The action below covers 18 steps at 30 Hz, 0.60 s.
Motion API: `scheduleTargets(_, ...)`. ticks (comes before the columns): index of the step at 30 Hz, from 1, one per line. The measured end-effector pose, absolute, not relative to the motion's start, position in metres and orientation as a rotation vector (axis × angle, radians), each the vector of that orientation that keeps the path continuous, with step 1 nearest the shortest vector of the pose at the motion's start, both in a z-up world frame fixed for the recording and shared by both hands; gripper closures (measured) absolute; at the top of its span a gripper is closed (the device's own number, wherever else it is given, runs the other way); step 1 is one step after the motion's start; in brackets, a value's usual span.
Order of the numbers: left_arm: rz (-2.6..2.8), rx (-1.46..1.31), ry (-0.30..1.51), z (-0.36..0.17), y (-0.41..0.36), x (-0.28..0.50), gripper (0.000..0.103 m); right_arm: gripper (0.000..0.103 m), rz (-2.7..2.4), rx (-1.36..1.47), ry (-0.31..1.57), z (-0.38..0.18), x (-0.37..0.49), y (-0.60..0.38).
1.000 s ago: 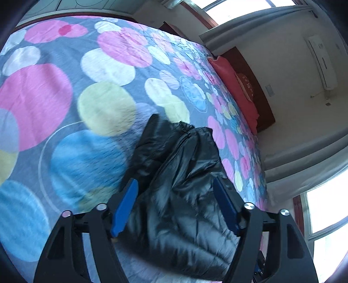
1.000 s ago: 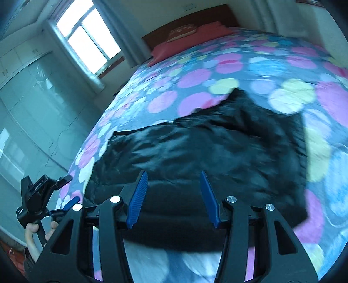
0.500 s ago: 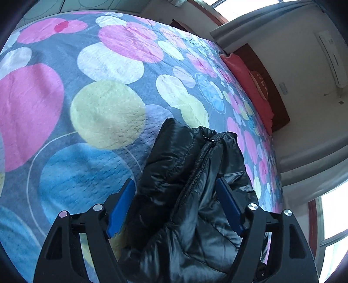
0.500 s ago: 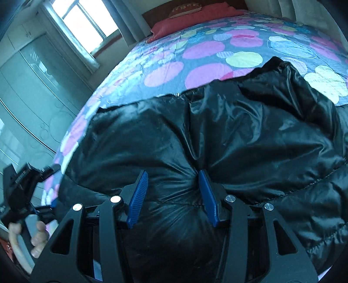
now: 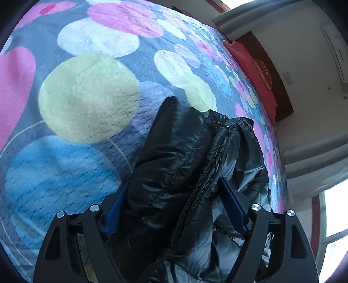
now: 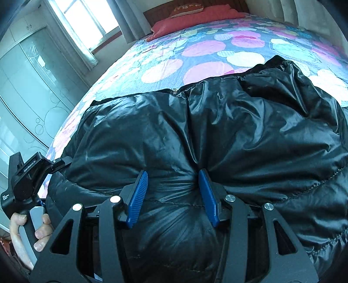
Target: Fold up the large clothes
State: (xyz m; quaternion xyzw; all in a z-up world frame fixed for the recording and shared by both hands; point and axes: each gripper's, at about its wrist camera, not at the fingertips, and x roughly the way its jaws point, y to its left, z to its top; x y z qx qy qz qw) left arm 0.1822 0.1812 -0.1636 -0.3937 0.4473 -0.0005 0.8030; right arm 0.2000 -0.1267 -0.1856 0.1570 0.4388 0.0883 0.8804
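The black puffer jacket [image 5: 184, 174] lay on the polka-dot bedspread [image 5: 87, 98]. The left gripper [image 5: 176, 209] straddled its zippered edge, jaws wide, fabric bulging between them; no firm clamp was apparent. The right gripper [image 6: 171, 193] pinched a puckered bunch of the jacket. A clean fold probably needed both edges lifted together, level.

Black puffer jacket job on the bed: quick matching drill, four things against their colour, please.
Things:
1. jacket
2. pillow
3. finger pads of the right gripper
4. curtain

Colours:
A. grey
B. blue
C. black
D. red

Pairs: 1-C, 2-D, 3-B, 4-A
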Motion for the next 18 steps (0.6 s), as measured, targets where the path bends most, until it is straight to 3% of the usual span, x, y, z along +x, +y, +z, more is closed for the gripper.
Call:
scheduleTargets(1,-0.006,-0.822,0.959,-0.163,0.178,0.183,0.024,0.055,0.181,0.325,0.913,-0.186,0.200,-0.126)
scheduleTargets(2,-0.012,-0.802,0.954,-0.162,0.176,0.184,0.032,0.055,0.179,0.323,0.912,-0.186,0.200,-0.125)
scheduleTargets(9,-0.028,-0.798,0.908,-0.149,0.171,0.176,0.060,0.055,0.153,0.279,0.909,-0.187,0.199,-0.114)
scheduleTargets(18,-0.076,-0.728,0.793,-0.097,0.144,0.161,0.068,0.055,0.142,0.248,0.899,-0.192,0.201,-0.111)
